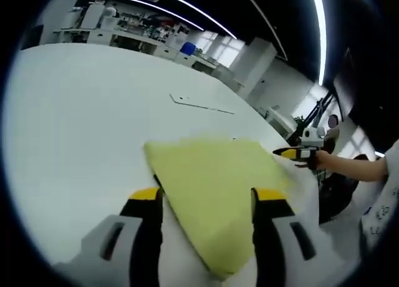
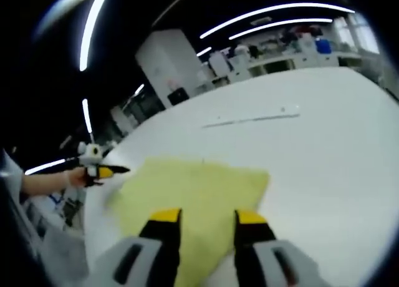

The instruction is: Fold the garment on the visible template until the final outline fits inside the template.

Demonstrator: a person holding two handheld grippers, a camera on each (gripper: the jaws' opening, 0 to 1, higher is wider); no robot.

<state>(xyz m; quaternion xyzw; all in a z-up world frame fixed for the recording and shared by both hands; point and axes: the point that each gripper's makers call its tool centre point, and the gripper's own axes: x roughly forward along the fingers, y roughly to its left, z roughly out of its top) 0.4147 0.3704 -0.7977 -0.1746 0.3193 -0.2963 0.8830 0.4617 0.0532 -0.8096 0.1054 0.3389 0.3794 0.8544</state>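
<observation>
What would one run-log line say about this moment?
item: yellow garment folded flat on white table | left tongs open over near edge | right tongs open over cloth | template line beyond

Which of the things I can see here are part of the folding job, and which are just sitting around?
Part of the job:
yellow garment
left gripper
right gripper
thin outline marks on the white table

Just lying about:
cluttered benches
blue container

One yellow garment (image 1: 215, 190) — two grippers — one white table (image 1: 75, 112).

no readable text, labels or signs
</observation>
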